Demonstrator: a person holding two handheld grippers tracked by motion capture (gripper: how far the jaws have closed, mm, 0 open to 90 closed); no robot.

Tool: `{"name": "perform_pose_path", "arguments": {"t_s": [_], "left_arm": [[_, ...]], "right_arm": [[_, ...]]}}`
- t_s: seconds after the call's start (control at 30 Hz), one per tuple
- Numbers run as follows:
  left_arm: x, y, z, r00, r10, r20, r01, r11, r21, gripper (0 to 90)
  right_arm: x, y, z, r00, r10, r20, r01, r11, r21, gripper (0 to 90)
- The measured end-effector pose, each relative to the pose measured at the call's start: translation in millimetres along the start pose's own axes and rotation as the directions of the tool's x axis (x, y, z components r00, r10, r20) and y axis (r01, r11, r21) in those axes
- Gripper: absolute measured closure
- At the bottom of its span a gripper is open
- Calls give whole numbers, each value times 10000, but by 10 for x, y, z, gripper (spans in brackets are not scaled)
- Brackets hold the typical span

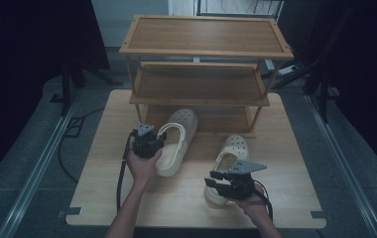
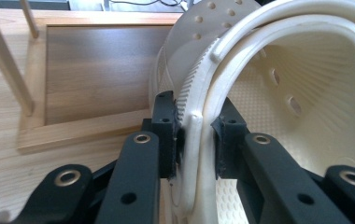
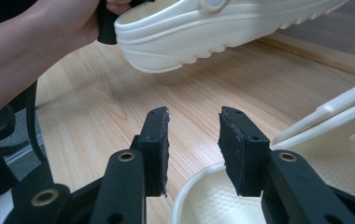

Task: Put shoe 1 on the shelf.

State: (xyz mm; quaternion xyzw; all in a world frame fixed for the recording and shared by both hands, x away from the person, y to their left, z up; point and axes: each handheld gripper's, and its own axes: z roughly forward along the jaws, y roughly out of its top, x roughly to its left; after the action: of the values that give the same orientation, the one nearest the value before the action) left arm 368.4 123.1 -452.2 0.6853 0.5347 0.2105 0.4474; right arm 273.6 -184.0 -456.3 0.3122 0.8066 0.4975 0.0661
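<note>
The left tongs (image 2: 193, 135) pinch the side wall of a cream clog (image 2: 278, 88) near its heel strap, one pad outside and one inside the shoe. In the high view this left clog (image 1: 176, 141) sits at the middle of the counter (image 1: 107, 163), its toe toward the wooden shelf rack (image 1: 204, 54); from the right gripper view its heel end (image 3: 203, 28) is off the wood, tilted up beside the left hand (image 3: 59, 28). The right tongs (image 3: 193, 144) stand spread with nothing between the pads, poised just above the heel rim of the second clog (image 3: 334, 154). That right clog (image 1: 231, 158) lies flat on the counter, near the front right, well apart from the rack's lowest shelf (image 1: 201, 119).
</note>
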Motion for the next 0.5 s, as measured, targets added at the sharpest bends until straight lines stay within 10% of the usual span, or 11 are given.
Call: {"name": "perform_pose_path", "arguments": {"t_s": [0.5], "left_arm": [[-37, 41, 357, 9985, -140, -525, 128, 9997, -226, 748]], "right_arm": [[-34, -17, -30, 9997, 157, 171, -155, 9998, -102, 615]]}}
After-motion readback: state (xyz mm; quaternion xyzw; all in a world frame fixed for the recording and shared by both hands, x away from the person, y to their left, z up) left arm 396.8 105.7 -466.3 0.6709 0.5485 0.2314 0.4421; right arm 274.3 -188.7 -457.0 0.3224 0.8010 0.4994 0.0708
